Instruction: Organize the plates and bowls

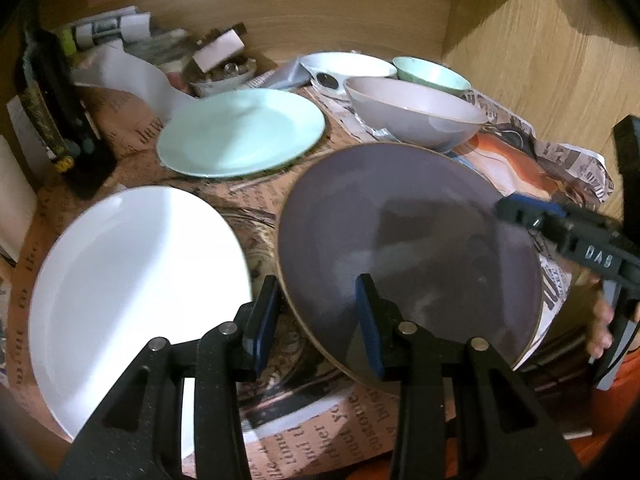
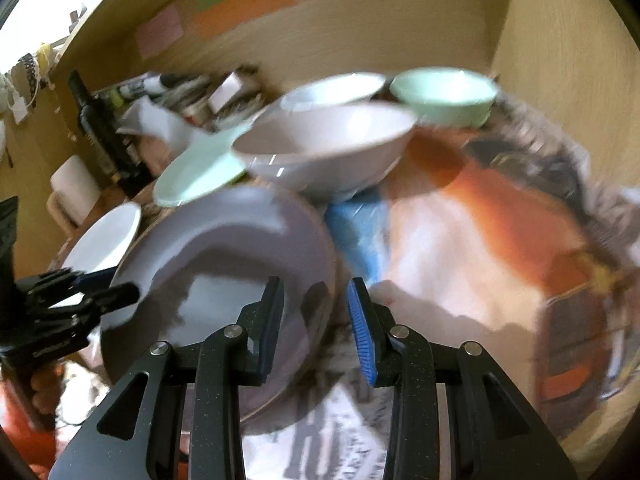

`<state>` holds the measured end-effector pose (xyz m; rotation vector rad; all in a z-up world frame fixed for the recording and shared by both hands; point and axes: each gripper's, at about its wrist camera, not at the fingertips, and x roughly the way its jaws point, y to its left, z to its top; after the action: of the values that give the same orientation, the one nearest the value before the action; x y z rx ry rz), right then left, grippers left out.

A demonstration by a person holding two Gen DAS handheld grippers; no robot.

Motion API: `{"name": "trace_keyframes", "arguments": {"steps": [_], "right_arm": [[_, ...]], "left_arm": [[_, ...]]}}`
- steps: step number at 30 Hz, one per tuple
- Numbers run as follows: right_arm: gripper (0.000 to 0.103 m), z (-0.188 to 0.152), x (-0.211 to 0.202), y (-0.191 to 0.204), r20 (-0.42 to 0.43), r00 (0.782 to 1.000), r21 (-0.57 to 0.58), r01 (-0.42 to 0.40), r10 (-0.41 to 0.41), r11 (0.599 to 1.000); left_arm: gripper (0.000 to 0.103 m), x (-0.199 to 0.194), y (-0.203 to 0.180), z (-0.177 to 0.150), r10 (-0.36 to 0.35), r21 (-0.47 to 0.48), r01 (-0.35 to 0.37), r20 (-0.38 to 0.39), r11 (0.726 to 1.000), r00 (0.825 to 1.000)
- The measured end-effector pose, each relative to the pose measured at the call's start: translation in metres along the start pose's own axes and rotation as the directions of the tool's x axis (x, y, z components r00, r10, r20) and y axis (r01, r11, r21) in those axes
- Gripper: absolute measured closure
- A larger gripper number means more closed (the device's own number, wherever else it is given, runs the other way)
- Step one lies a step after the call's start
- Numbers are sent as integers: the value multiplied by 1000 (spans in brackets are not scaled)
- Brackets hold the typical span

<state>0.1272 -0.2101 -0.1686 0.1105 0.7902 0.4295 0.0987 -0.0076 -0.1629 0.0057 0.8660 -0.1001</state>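
Looking along the left gripper in the left wrist view, its two blue-padded fingers stand partly open at the bottom centre of the frame, astride the near rim of the grey plate. One finger lies over the plate's face and the other sits outside the rim; the pads do not visibly press on it. The grey plate fills the centre right and looks tilted, with its near edge lifted off the printed paper that covers the table. At the right edge the right gripper reaches in over the plate's far rim; whether it pinches the rim cannot be told here. A white plate lies flat at lower left, just beside the grey one. A mint plate lies above the centre, and behind it, at upper right, stand a grey bowl, a white bowl and a mint bowl. A dark bottle stands at the left edge.

In the right wrist view, which is blurred, the right gripper sits at bottom centre with its fingers partly open across the grey plate's right rim, one inside and one outside, with a gap showing at the pads. The left gripper enters from the left edge at the plate's other side. The grey bowl stands just above the plate, with the mint bowl at upper right.
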Motion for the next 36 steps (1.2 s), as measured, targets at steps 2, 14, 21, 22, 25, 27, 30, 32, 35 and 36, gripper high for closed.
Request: {"name": "trace_keyframes", "arguments": {"steps": [2,14,21,22,25,27,30,32,35,36], "right_arm": [[71,5,-7,-1,19,1000,1,-6,6,1000],[37,25,-35,33,141,987,-53,-76,83,996],[25,36,-29,68,153,978,-116,-123,140,986],[25,37,-26,75,147,978,-126,-128,146,984],[25,40,-15,92,124,979,-158,-142,162,977],[25,41,-8,104,104,980,-178,-150,170,973],[25,42,4,122,72,980,-199,-166,183,966],[25,42,13,132,46,980,-210,-179,193,961],[25,40,25,145,13,982,-229,-180,188,957],[25,40,30,148,-3,982,-231,-182,187,956]], "left_arm": [[65,-12,-1,2,15,12,-16,40,1000,999],[19,-90,25,13,119,-44,-111,295,993,948],[6,-110,58,1,219,-107,-194,328,975,919],[5,-111,65,-2,230,-120,-201,324,972,918],[5,-109,87,-11,248,-154,-211,293,965,923],[5,-104,101,-18,263,-178,-221,265,959,928],[5,-98,124,-28,291,-215,-244,224,946,930],[5,-94,138,-36,305,-231,-259,194,938,932],[5,-88,155,-47,309,-245,-267,152,932,939],[5,-86,159,-50,307,-247,-267,141,931,941]]}}
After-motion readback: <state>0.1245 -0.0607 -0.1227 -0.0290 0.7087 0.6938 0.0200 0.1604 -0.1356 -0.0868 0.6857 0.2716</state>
